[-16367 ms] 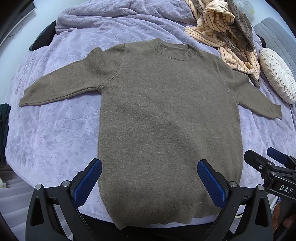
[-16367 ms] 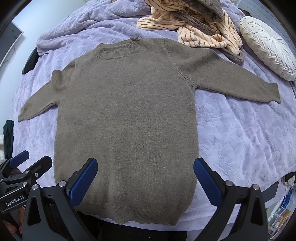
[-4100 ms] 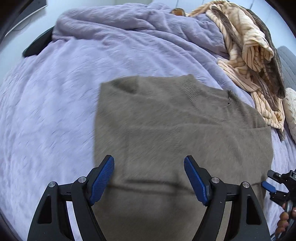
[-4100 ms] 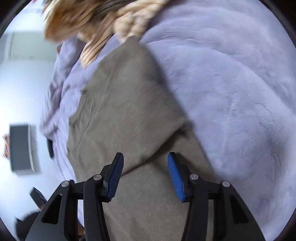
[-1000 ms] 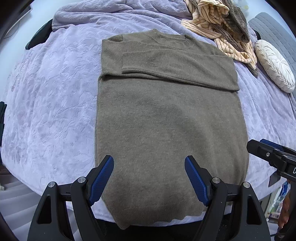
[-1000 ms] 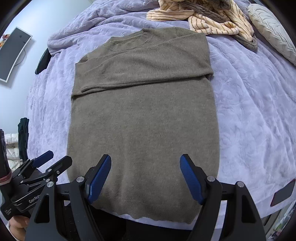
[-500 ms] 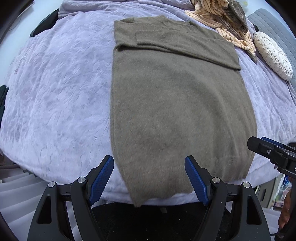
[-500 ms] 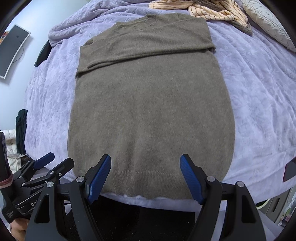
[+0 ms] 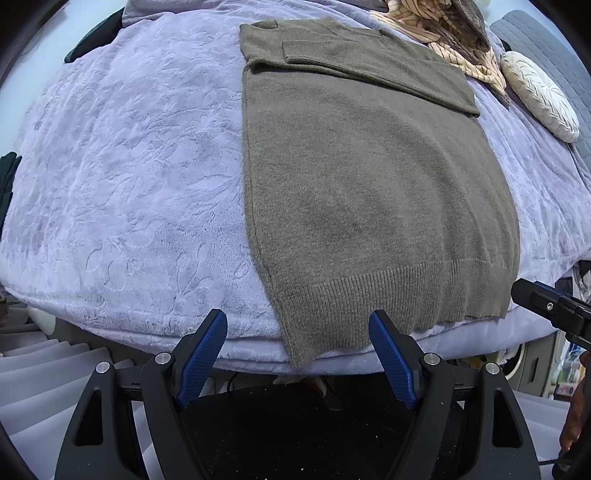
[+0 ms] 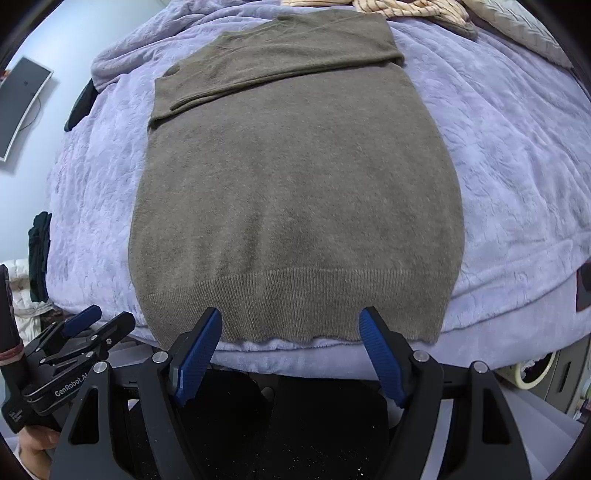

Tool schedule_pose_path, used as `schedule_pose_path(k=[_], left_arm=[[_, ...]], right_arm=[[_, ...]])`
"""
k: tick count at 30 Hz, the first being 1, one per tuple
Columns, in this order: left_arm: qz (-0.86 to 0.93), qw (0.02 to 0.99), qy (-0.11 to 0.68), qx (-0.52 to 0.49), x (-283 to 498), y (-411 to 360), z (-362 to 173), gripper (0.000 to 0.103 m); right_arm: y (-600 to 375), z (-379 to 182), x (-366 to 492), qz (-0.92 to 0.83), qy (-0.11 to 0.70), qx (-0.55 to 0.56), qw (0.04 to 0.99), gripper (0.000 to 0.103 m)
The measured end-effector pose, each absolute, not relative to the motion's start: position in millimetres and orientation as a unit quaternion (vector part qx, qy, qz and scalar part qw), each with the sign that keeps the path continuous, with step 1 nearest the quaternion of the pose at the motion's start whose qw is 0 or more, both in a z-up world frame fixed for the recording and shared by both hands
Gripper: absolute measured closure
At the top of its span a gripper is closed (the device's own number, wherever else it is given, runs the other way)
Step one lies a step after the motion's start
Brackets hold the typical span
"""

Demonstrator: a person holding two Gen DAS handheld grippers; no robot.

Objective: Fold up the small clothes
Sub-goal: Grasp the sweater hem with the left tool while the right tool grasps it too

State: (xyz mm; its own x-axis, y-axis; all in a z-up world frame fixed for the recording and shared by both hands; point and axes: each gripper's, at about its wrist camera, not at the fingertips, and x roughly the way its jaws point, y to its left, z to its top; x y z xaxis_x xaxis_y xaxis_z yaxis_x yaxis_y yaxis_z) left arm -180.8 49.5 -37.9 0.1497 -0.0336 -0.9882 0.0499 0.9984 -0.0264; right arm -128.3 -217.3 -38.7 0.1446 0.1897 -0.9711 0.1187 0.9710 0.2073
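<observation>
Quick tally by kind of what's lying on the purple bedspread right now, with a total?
Brown sweater, sleeves folded across the chest: 1
Striped cream-and-brown clothing heap, too bunched to tell how many pieces: 1
White round pleated cushion: 1
Total: 3

Olive-brown knit sweater (image 9: pixel 369 177), sleeves folded across chest; flat on bed

Bed w/ lilac blanket (image 9: pixel 129 177), pale wall (image 10: pixel 92 33), wall-mounted monitor (image 10: pixel 20 103).
</observation>
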Motion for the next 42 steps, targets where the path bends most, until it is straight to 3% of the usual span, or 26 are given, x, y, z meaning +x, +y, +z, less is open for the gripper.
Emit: schedule_pose_path(k=[14,24,35,42], left_arm=[[-0.090,0.727,0.670,-0.118,-175.2,90.8,-75.2,0.023],[-0.099,0.723,0.675,-0.110,-153.1,67.5,-105.0,0.023],[-0.144,0.709,0.645,-0.245,-145.8,88.6,-98.8,0.023],[-0.139,0.704,0.662,-0.217,-142.9,81.0,-113.1,0.023]], right_arm=[[-280.3,-59.7,-144.3,0.014,0.650,0.191,0.735,0.023],[-360.8,-110.5,-115.8,0.008,0.654,0.247,0.715,0.023],[-363.9,-141.1,-110.0,0.150,0.640,0.374,0.654,0.022],[-363.5,-155.8,-105.4,0.178,0.638,0.416,0.624,0.022]])
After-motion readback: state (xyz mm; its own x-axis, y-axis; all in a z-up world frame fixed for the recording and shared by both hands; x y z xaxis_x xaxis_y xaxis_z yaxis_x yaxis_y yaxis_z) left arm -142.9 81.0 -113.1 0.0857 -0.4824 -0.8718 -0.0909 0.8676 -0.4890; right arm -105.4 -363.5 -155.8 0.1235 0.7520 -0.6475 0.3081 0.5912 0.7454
